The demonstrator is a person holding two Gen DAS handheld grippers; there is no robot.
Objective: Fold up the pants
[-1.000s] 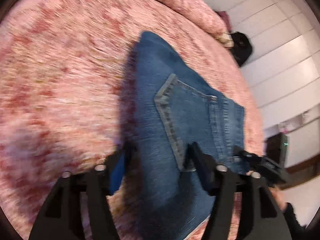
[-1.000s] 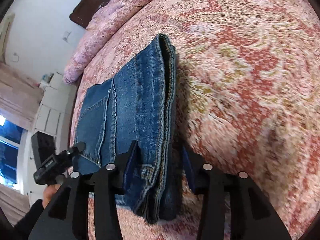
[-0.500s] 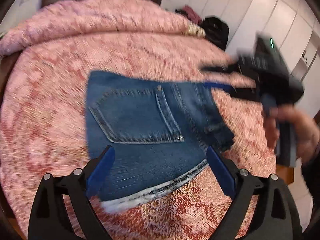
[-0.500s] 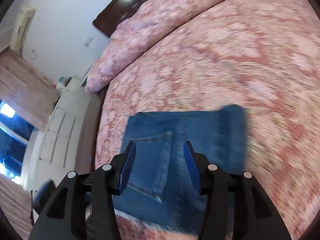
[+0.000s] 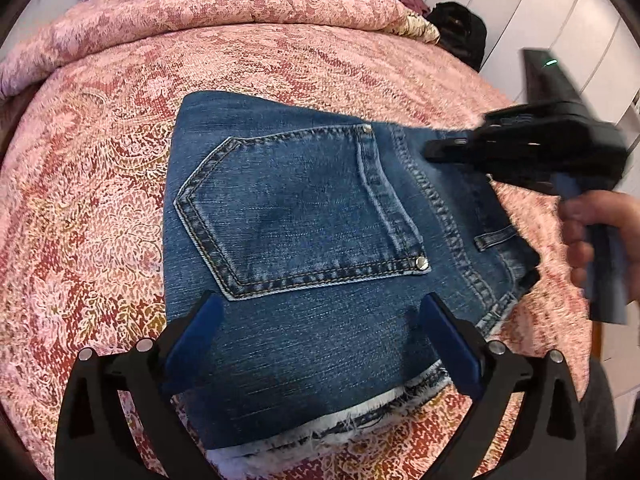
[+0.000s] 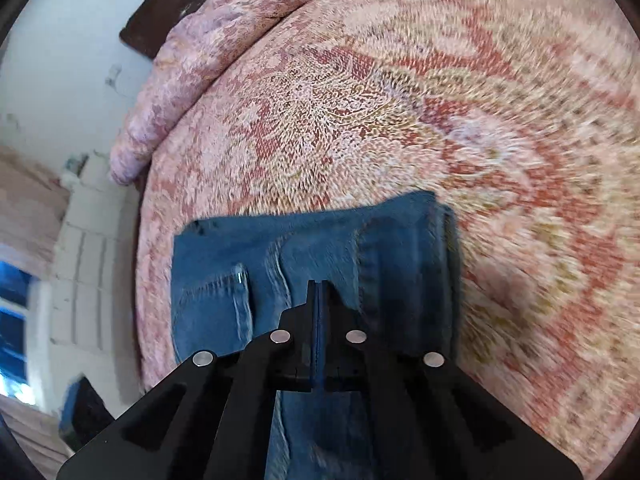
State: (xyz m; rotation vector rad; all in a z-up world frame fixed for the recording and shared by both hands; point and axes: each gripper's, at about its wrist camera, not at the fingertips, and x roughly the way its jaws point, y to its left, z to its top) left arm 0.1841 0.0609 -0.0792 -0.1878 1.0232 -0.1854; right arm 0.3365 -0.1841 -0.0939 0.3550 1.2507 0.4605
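The folded blue jeans (image 5: pixel 320 240) lie flat on the pink patterned bedspread (image 5: pixel 92 184), back pocket up, frayed hem at the near edge. My left gripper (image 5: pixel 320 320) is open and empty, its blue pads spread wide just above the near part of the jeans. My right gripper (image 6: pixel 320 300) is shut with nothing between its fingers, hovering over the jeans (image 6: pixel 312 252). In the left wrist view it shows, hand-held, over the jeans' right side (image 5: pixel 440 148).
A rolled pink quilt (image 5: pixel 224 4) lies along the dark headboard at the far end of the bed. Dark bags (image 5: pixel 460 24) sit past the bed's far right corner by white cupboards. The bedspread (image 6: pixel 440 100) spreads wide beyond the jeans.
Both grippers let go of the jeans and lifted back; the jeans now lie flat on the bed. The left gripper opened wide. The right gripper closed fully, empty.
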